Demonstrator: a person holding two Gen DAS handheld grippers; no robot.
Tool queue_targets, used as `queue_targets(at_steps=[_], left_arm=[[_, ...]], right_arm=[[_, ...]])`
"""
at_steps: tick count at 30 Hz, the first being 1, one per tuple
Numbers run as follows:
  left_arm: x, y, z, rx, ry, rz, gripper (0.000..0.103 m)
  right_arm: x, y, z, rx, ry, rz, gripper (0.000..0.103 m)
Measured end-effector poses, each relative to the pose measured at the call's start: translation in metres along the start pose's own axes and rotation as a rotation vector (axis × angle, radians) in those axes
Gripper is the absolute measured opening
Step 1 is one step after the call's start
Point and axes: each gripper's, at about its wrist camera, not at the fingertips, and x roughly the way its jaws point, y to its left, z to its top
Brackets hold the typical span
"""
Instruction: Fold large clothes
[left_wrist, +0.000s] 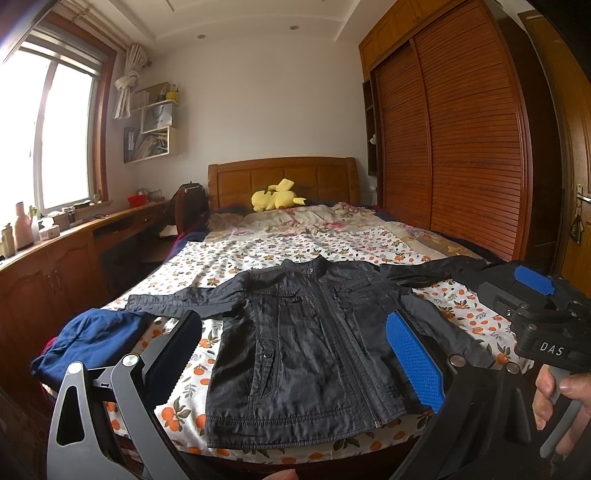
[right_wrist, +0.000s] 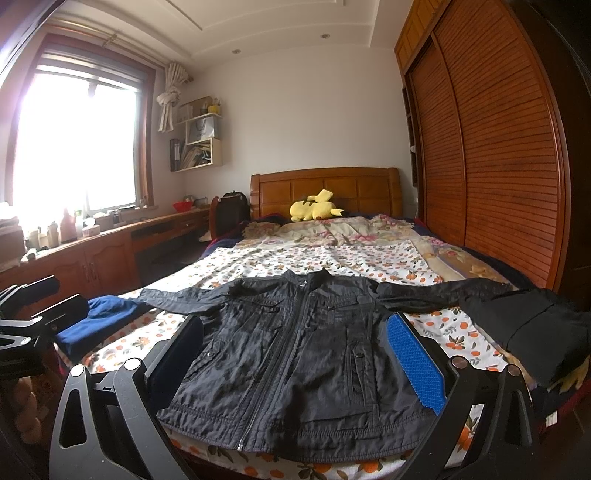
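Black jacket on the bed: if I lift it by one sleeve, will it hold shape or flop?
Probably flop: the black jacket lies flat and wrinkled, so the fabric looks thin. Its slight sheen suggests it may slip between the pads. It likely drags across the bedsheet rather than lifting whole.
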Motion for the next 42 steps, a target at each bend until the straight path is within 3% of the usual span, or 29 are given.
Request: queue_targets(at_steps=[16,30,42], left_arm=[[-0.001,0.000,0.003,-0.005,0.013,0.003,0.101],[0.041,0.023,-0.026,-0.039,0.093,0.012,0.101],[0.068,0.053,-0.039,-0.060,0.115,0.056,0.101]], right_arm=[[0.000,0.000,0.009,0.000,0.009,0.000,0.097],[0.033,0.003,-0.010,-0.011,0.057,0.019,0.097],[0.065,0.018,-0.017,-0.043,0.075,0.049,0.097]])
